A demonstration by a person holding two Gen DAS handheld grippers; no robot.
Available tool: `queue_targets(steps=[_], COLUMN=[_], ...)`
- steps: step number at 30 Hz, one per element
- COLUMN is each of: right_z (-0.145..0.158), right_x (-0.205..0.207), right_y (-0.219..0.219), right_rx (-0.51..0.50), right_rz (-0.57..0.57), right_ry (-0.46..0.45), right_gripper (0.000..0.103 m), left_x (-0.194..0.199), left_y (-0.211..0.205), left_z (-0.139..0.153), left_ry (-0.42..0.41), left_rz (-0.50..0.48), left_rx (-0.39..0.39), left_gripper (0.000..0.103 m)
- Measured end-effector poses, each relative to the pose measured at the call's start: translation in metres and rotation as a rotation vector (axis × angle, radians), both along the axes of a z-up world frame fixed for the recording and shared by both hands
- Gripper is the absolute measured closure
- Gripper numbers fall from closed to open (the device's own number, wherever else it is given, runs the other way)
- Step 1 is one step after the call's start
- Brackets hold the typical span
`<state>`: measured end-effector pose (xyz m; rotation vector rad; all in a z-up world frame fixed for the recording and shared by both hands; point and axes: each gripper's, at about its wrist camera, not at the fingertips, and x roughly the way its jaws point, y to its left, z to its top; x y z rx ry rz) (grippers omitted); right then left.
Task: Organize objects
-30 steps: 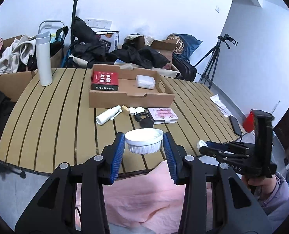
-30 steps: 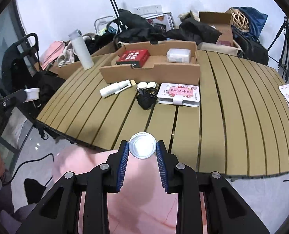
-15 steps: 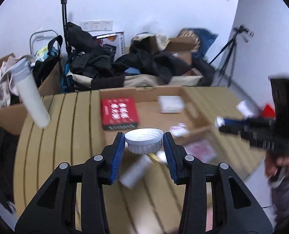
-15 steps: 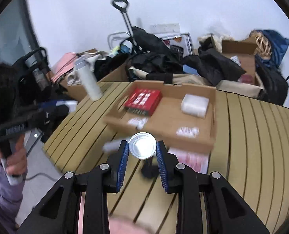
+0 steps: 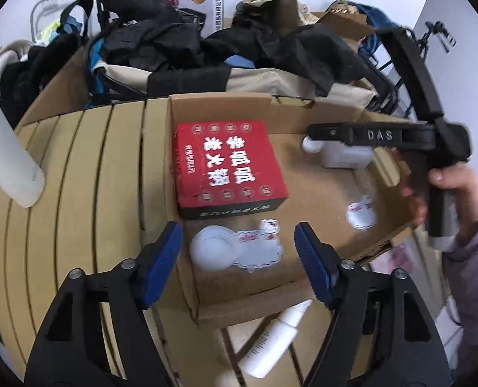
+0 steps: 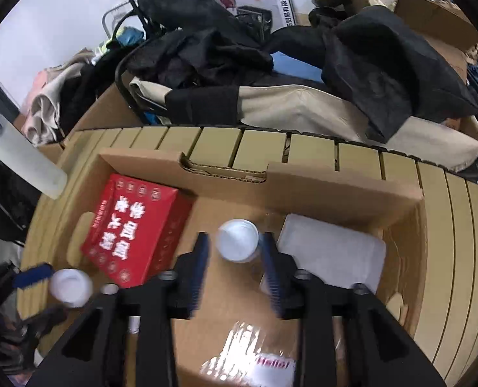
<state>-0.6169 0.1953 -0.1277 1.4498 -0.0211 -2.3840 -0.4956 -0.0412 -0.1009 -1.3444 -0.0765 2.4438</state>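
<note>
My left gripper (image 5: pixel 239 258) is open over the near left corner of the cardboard box (image 5: pixel 303 287). The white round lid (image 5: pixel 211 251) lies loose on the box floor between its fingers, just in front of the red box (image 5: pixel 227 167). My right gripper (image 6: pixel 235 261) hangs over the middle of the box (image 6: pixel 303 190), fingers slightly apart around a small white jar (image 6: pixel 238 240); whether they still touch it is unclear. The right gripper also shows in the left wrist view (image 5: pixel 310 135). A white packet (image 6: pixel 332 258) lies to the right of the jar.
A white squeeze bottle (image 5: pixel 274 338) lies on the slatted table just outside the box's near wall. A tall white flask (image 5: pixel 6 161) stands at the left. Stickers (image 5: pixel 361 214) lie on the box floor. Bags and dark clothes (image 6: pixel 271 64) pile behind the table.
Both grippers moved forward from the table's near edge to above the box. The left gripper opened and let the white lid go onto the box floor. The right gripper's fingers spread somewhat.
</note>
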Motion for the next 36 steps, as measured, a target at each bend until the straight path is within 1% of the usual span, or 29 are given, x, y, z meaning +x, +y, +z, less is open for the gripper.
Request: queue_targets(steps=[1,3,5,8,9,10,11,13,15,17,18,21,23,26,27,29,30,32,35,36], right_z=[0.002,0.007,0.018,0.043,0.054,0.065,0.077,0.102,0.125,0.142,0.151,0.162,0.163,0.152,0.143,0.124,0.108,0.086,0.057,0.05], right_x=[0.002,0.003,0.007,0.025,0.034,0.043,0.054,0.081,0.116,0.151,0.175,0.232,0.271,0.332,0.354,0.386,0.402,0.419,0.432,0.431], right_y=[0.002,0.007,0.011,0.017,0.019,0.021,0.023,0.03,0.039,0.046,0.05,0.055,0.058,0.059,0.062,0.064,0.066,0.067,0.07,0.069], right_rx=[-0.012,-0.026,-0.008,-0.002,0.006,0.014,0.02,0.029,0.031,0.025,0.023,0.037,0.049,0.093,0.083,0.013,-0.036,-0.084,-0.15,-0.135], right_rz=[-0.004,-0.012,-0.023,-0.013,-0.008,-0.003,0.003,0.007,0.006,0.013,0.022,0.042,0.049,0.04,0.033,0.022,0.008,-0.014,-0.027,-0.021], right_ry=[0.008,0.012,0.026,0.055,0.064,0.075,0.092,0.126,0.152,0.172,0.185,0.206,0.229,0.328,0.348,0.325,0.284,0.233,0.179,0.169], right_gripper=[0.015,0.016,0.016,0.016,0.016,0.016,0.016,0.016,0.016,0.016,0.016,0.016,0.016,0.015,0.015,0.016,0.016,0.016,0.016,0.017], left_x=[0.0,0.002,0.005,0.016,0.025,0.033,0.043,0.071,0.099,0.13,0.148,0.191,0.221,0.269,0.287,0.311,0.323,0.338,0.342,0.34], left_y=[-0.001,-0.001,-0.002,-0.004,-0.004,-0.004,-0.004,-0.003,-0.003,-0.003,-0.002,0.001,0.004,0.011,0.014,0.018,0.021,0.025,0.029,0.029], left_z=[0.004,0.013,0.022,0.04,0.049,0.058,0.066,0.086,0.101,0.113,0.118,0.124,0.121,0.107,0.098,0.084,0.078,0.068,0.059,0.057], left_ry=[0.012,0.037,0.038,0.038,0.052,0.067,0.081,0.107,0.127,0.145,0.152,0.176,0.195,0.204,0.195,0.179,0.169,0.153,0.135,0.132], left_rz=[-0.001,-0.002,0.016,0.02,0.013,0.009,0.005,-0.007,-0.015,-0.021,-0.022,0.001,0.01,0.006,0.009,0.003,-0.007,-0.02,-0.022,-0.011], left_rx=[0.006,-0.006,-0.023,-0.027,-0.034,-0.041,-0.049,-0.06,-0.061,-0.064,-0.07,-0.102,-0.112,-0.09,-0.078,-0.065,-0.056,-0.042,-0.072,-0.088], left_gripper=[0.034,0.032,0.031,0.03,0.029,0.024,0.02,0.018,0.012,0.006,0.006,0.002,0.001,0.0,0.0,0.0,0.0,0.0,0.0,0.0])
